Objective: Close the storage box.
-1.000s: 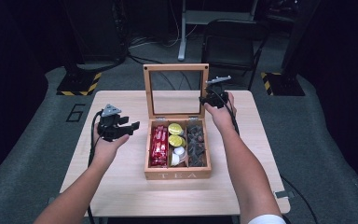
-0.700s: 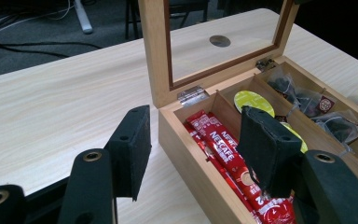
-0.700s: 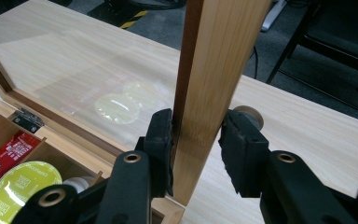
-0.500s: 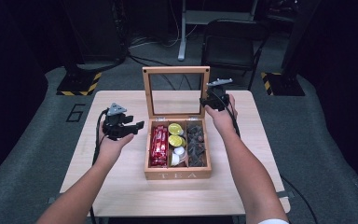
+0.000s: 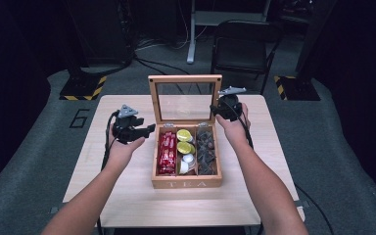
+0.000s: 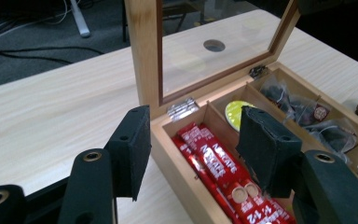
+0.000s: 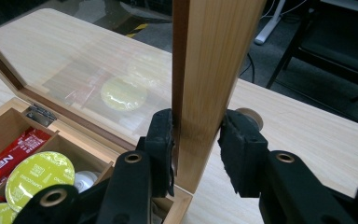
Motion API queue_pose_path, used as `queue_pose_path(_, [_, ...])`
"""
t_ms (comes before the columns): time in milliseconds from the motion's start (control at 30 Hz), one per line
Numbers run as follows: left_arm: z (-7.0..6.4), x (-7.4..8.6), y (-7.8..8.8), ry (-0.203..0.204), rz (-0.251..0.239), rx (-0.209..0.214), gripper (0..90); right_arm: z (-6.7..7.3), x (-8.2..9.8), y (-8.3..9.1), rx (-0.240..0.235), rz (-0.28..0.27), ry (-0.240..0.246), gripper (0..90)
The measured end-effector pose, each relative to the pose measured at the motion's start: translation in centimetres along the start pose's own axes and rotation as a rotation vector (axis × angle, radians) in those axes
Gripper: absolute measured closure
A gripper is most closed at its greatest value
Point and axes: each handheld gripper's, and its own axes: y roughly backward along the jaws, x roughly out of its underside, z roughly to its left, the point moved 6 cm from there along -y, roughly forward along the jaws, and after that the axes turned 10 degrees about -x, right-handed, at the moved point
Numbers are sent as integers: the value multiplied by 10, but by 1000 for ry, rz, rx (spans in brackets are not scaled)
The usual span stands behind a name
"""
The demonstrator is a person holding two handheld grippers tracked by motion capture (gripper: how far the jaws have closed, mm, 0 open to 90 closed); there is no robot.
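Observation:
A wooden tea box (image 5: pixel 186 183) sits mid-table with its glass lid (image 5: pixel 185 78) standing upright. My right gripper (image 5: pixel 216 111) is shut on the lid's right frame (image 7: pixel 209 70), one pad on each face of the wood. My left gripper (image 5: pixel 144 129) hangs open just left of the box, level with its back left corner (image 6: pixel 156 123), and its jaws hold nothing. Inside lie red sachets (image 6: pixel 214 163), yellow-green capsules (image 7: pixel 37 175), white capsules (image 5: pixel 188 161) and dark tea bags (image 5: pixel 206 149).
A folding chair (image 5: pixel 242 51) stands behind the table, and a desk leg (image 5: pixel 192 34) and cables lie on the floor beyond. Bare tabletop (image 5: pixel 122 196) lies left of and in front of the box. A round cable hole (image 6: pixel 214 45) shows through the lid glass.
My left gripper has drifted a little right, closer to the box's left side. The right gripper has stayed on the upright lid.

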Motion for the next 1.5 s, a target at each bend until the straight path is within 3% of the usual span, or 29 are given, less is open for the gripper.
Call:
queue_pose_path(267, [-2, -18, -1, 3, -25, -18, 441, 4, 5, 6, -5, -11, 25, 647])
queue_pose_path(400, [3, -30, -3, 4, -36, -56, 438, 6, 8, 8, -9, -18, 10, 647])
queue_pose_path(533, [8, -38, -9, 16, -52, -88, 430, 7, 9, 9, -7, -18, 25, 646])
queue_pose_path(733, [9, -48, -12, 16, -71, -107, 430, 8, 10, 10, -8, -19, 30, 646])
queue_pose_path(1300, [6, -65, -9, 26, -122, -102, 555, 10, 14, 13, -20, -26, 34, 645])
queue_pose_path(1500, [2, -66, -10, 24, -117, -92, 614, 10, 15, 13, -22, -30, 34, 644])
